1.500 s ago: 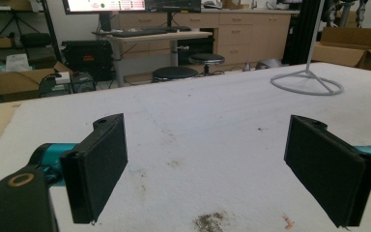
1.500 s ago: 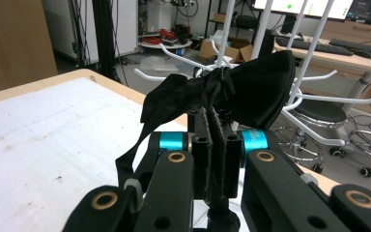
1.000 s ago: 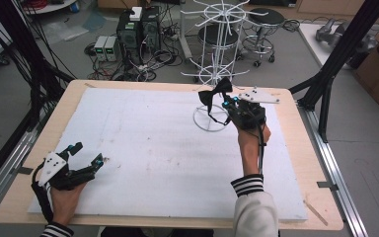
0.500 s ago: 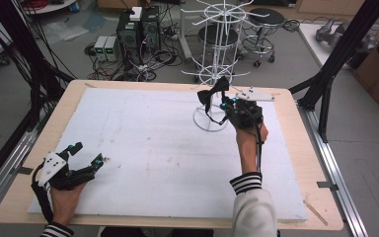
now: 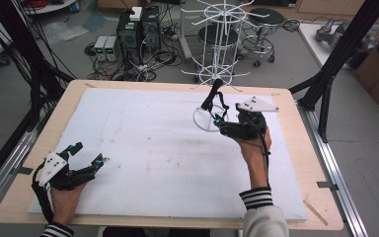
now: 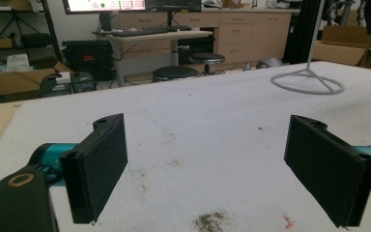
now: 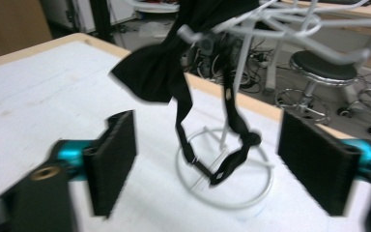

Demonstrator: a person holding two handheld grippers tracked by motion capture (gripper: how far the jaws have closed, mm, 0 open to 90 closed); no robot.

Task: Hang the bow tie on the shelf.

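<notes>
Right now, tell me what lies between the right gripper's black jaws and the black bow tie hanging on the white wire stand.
Nothing. In the right gripper view, the open right gripper faces the black bow tie on the white wire stand across open air above bare white table cover.

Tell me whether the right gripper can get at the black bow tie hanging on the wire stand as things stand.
Probably yes. The right gripper is open, right beside the white wire stand, and the black bow tie hangs just ahead between its jaws. Nothing lies between them, though the stand's thin arms crowd the tie's top.
</notes>
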